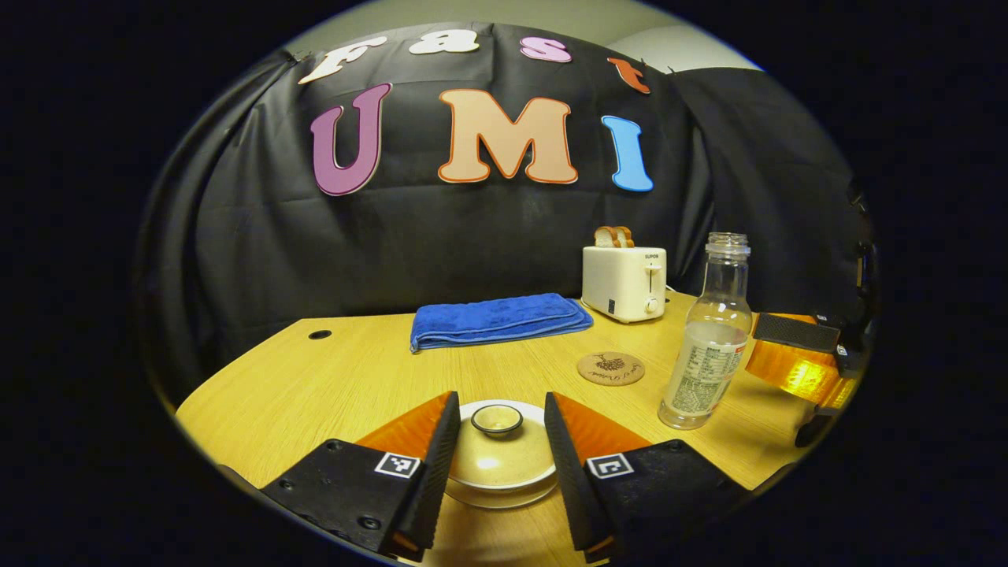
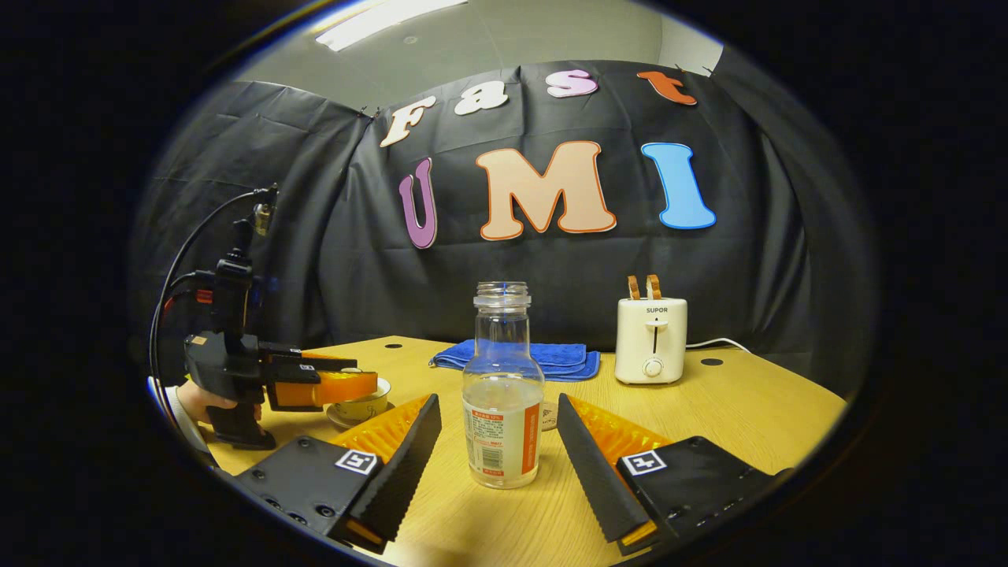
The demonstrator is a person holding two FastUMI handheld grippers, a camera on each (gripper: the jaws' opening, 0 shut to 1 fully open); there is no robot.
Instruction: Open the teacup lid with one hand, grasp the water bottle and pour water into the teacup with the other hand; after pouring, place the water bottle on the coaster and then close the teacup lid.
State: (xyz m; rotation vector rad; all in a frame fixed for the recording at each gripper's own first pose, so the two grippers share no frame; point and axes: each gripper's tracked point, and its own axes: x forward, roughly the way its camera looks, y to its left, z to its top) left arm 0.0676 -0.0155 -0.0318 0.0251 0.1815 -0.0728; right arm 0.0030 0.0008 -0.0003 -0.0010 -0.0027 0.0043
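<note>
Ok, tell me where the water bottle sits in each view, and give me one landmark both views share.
Left gripper view: the water bottle stands uncapped right of centre, on the table just right of the coaster.
Right gripper view: the water bottle stands at centre, between the open fingers of the right gripper, untouched.
Shared landmark: the white toaster, behind the bottle beside the blue towel.

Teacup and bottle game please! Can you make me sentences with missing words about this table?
1. The teacup sits between the open left tongs with its lid ____.
2. The water bottle has no ____ on its neck.
3. The coaster has ____ on it.
4. Folded beside the toaster lies a blue ____.

Missing words: on; cap; nothing; towel
</note>
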